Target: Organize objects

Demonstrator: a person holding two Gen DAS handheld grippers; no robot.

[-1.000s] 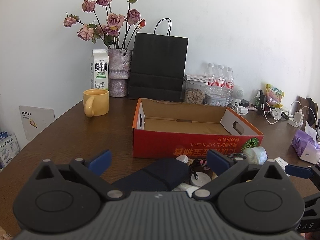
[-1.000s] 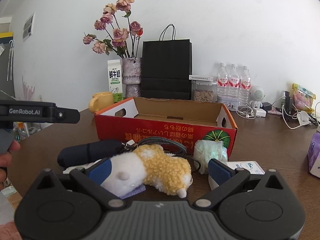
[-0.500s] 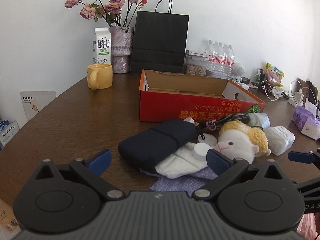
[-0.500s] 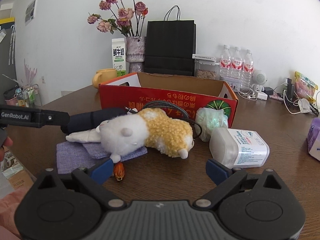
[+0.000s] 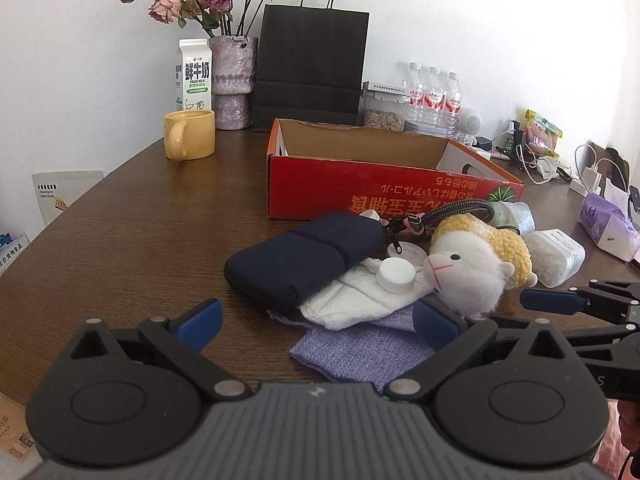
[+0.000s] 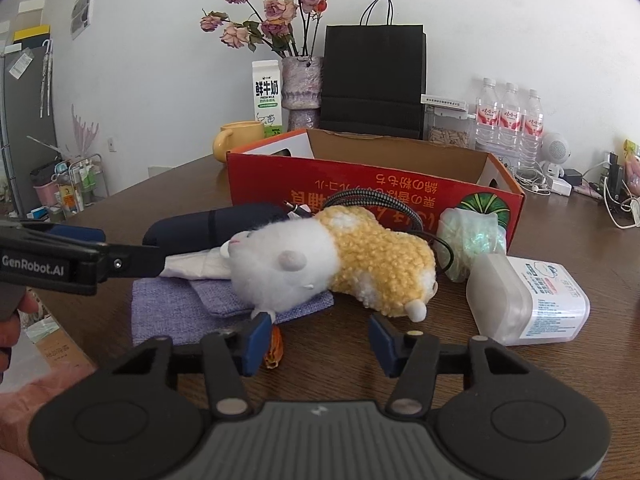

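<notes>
A white and yellow plush lamb (image 6: 328,264) lies on its side on a purple cloth (image 6: 180,312), in front of the open red cardboard box (image 6: 360,188). My right gripper (image 6: 320,342) sits low just short of the lamb. Its jaws are closing with only bare table between them, and a small orange-brown object (image 6: 274,350) lies by its left pad. My left gripper (image 5: 318,324) stands open before the purple cloth (image 5: 360,344), near a navy pouch (image 5: 304,260), a white folded cloth (image 5: 352,300) and a white cap (image 5: 394,276). In that view the lamb (image 5: 476,268) lies to the right.
A white plastic container (image 6: 528,296), crumpled wrap (image 6: 472,236) and a braided cable (image 5: 456,210) lie by the box. At the back stand a yellow mug (image 5: 190,134), milk carton (image 5: 194,76), flower vase (image 5: 234,80), black paper bag (image 5: 312,68) and water bottles (image 5: 434,98). Chargers and a purple pack (image 5: 608,224) crowd the right.
Both grippers have drawn back from the pile and tipped downward, so the objects now lie ahead of the fingers. The right jaws have narrowed from wide open to about half.
</notes>
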